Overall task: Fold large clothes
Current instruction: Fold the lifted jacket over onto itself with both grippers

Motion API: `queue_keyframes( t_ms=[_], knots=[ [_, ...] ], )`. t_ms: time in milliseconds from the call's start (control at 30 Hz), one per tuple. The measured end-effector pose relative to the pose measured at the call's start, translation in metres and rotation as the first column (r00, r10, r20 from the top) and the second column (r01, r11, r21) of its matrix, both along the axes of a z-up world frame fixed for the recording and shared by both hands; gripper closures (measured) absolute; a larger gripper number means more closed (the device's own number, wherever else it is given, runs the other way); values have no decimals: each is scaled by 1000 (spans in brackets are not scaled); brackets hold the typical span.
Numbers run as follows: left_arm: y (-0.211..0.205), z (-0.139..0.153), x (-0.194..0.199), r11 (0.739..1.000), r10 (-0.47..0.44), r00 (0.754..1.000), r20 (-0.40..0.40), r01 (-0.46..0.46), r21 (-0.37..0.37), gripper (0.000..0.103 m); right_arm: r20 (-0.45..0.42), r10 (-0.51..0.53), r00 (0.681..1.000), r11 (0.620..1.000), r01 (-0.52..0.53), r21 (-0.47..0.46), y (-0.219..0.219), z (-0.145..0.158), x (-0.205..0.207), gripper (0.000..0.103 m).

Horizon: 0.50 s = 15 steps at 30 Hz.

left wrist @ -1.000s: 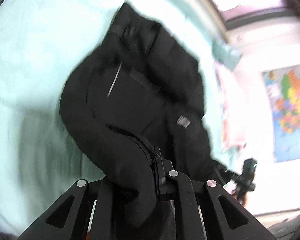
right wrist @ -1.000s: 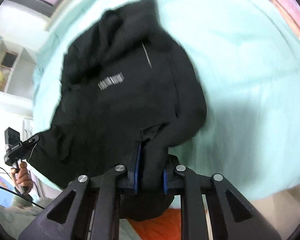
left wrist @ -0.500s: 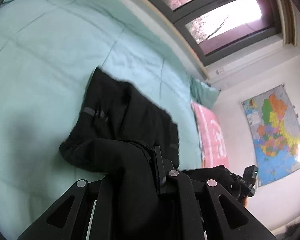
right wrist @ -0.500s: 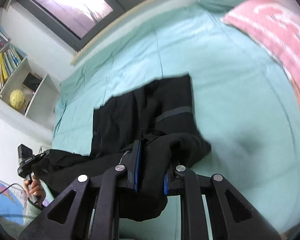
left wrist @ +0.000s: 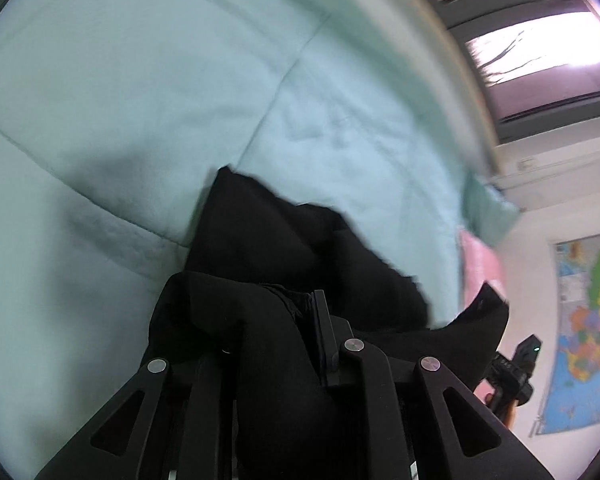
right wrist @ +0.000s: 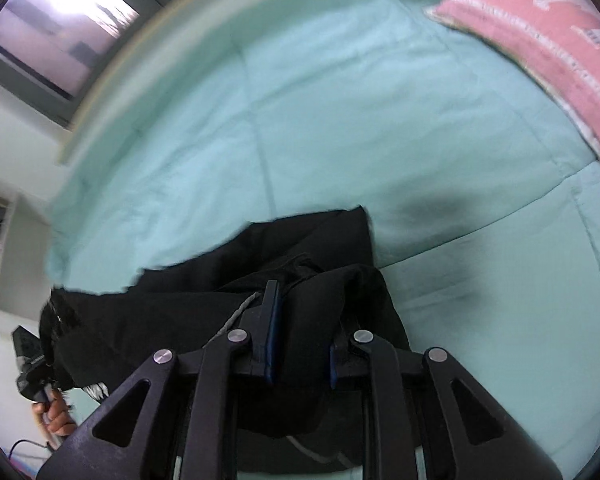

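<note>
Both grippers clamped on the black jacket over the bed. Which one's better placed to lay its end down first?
Marginally the right gripper: the black jacket beyond it already lies spread on the teal bedspread. The left gripper holds a thicker bunch. Both hold firmly, so it's close.

No lettering could be read in either view. The pink pillow (right wrist: 548,36) carried large white characters at its upper right, cut off by the lens edge and blurred. The black jacket (right wrist: 204,320) showed a small white print near its lower left fold, too smeared to make out. The wall map (left wrist: 588,320) bore labels too small to read.
</note>
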State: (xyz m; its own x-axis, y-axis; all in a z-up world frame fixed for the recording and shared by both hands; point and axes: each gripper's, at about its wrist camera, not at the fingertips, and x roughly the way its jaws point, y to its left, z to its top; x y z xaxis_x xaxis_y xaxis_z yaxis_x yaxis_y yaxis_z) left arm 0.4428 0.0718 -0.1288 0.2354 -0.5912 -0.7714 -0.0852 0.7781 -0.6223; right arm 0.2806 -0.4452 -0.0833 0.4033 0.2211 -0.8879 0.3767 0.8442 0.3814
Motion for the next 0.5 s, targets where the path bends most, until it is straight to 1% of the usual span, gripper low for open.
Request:
queue_keyframes(
  t_ms=[67,133,233,333,400,467,500],
  knots=[
    [-8,-24,8,1000,-7,1000,-29,8,19,84,-51,-2,999,1000,2,-1,2,-27,10,79],
    [-13,-48,15,1000,-3,999,-46,4,17,84,-85,-1,996,1000,2,13,3,-51,16,79],
    [-14,-68,17,1000,-1,998,-60,1,-2,83,-118,-4,993,1000,7,23,6,-75,22,79],
    [-14,-67,16,999,-32,998,-50,31,-7,82,-135,-2,991,1000,5,19,8,-83,26,79],
    [-13,-56,14,997,-82,996,-25,82,-7,79,-145,5,989,1000,-2,22,6,-82,28,78],
    [-11,-40,8,989,-145,989,-1,145,-24,68,-139,27,990,999,-22,37,4,-70,25,77],
    [-7,-30,4,982,-178,984,13,179,-53,65,-133,39,990,998,-34,45,3,-60,23,74]
  ],
)
